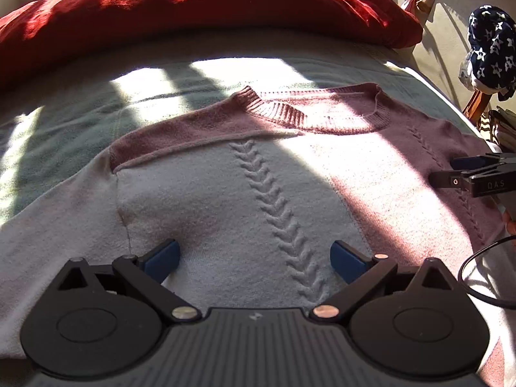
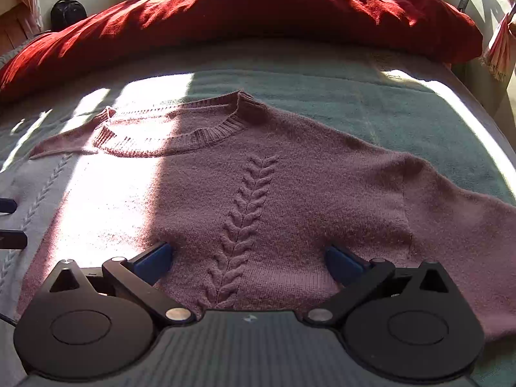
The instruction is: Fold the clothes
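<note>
A knitted sweater (image 1: 225,193) lies flat, front up, on the bed, its ribbed collar (image 1: 322,116) towards the far side. Its left part is pale grey-white and its right part mauve pink (image 2: 306,193); a braided cable pattern (image 2: 245,213) runs down each part. My left gripper (image 1: 254,258) is open low over the pale chest, blue fingertips (image 1: 161,259) wide apart with nothing between them. My right gripper (image 2: 248,258) is open over the mauve chest, straddling its cable pattern. It also shows at the right edge of the left wrist view, over the sweater's side (image 1: 477,174).
A green-grey blanket (image 2: 371,106) covers the bed under the sweater. A bulky red duvet (image 1: 193,6) lies across the far side. A navy cloth with white stars (image 1: 490,48) hangs beside the bed on the right. A black cable (image 1: 474,277) loops near the right edge. Strong sun patches and shadows cross everything.
</note>
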{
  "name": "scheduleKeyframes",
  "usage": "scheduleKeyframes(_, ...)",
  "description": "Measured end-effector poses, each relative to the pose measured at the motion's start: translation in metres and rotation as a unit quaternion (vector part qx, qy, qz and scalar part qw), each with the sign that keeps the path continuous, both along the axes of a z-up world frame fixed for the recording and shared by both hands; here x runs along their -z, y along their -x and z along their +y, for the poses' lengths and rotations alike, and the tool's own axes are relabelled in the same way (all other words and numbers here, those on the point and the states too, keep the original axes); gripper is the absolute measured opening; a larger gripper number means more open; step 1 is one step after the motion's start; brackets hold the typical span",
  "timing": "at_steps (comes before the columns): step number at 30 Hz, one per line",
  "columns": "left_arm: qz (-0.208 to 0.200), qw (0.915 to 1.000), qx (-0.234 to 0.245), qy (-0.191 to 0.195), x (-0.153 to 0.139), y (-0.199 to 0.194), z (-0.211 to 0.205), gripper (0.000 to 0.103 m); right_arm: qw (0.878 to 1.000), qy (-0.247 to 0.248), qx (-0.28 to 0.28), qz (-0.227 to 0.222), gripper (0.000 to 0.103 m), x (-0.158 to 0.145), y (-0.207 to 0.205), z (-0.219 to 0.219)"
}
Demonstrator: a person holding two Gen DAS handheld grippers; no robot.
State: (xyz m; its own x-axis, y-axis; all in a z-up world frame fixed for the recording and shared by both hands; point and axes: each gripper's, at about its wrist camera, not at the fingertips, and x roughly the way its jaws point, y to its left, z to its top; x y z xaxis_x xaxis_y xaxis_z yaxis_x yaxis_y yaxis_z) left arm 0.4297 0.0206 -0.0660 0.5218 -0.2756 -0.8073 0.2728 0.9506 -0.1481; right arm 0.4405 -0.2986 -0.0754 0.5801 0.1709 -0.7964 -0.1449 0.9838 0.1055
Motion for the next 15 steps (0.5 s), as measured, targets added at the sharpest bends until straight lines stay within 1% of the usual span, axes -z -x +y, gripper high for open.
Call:
scheduleKeyframes(2, -0.006, 0.9998, -0.011, 0.013, -0.009, -0.01, 0.004, 0.099, 1.0, -0.006, 0.016, 0.003, 0.103, -0.001, -0.01, -0.002)
scheduleKeyframes(5, -0.017, 0.9992, -0.022, 0.029, -0.022, -0.018, 0.006, 0.1, 0.999, -0.013, 0.046, 0.01, 0.103, -0.021, -0.006, -0.005)
scheduleKeyframes(6, -0.017, 0.9989, -0.024, 0.036, -0.024, -0.02, 0.007, 0.1, 0.999, -0.012, 0.051, 0.013, 0.103, -0.019, -0.003, -0.005)
scheduleKeyframes(10, 0.007, 0.9992, -0.017, 0.036, -0.003, -0.023, 0.003, 0.1, 0.997, -0.009, 0.069, 0.024, 0.103, -0.009, 0.011, -0.003)
scheduleKeyframes(11, 0.015, 0.9993, -0.017, 0.03, 0.004, -0.025, 0.002, 0.1, 0.997, -0.008, 0.074, 0.026, 0.103, -0.006, 0.015, -0.003)
scheduleKeyframes(12, 0.018, 0.9995, -0.016, 0.022, 0.009, -0.027, 0.0, 0.1, 0.996, -0.007, 0.078, 0.029, 0.103, -0.003, 0.018, -0.003)
scheduleKeyframes(13, 0.014, 0.9997, -0.013, 0.017, 0.011, -0.028, -0.002, 0.1, 0.996, -0.006, 0.079, 0.03, 0.103, 0.003, 0.013, -0.003)
scheduleKeyframes(15, 0.012, 0.9998, -0.006, 0.012, 0.01, -0.03, -0.003, 0.101, 0.997, -0.005, 0.078, 0.024, 0.103, 0.007, 0.005, -0.003)
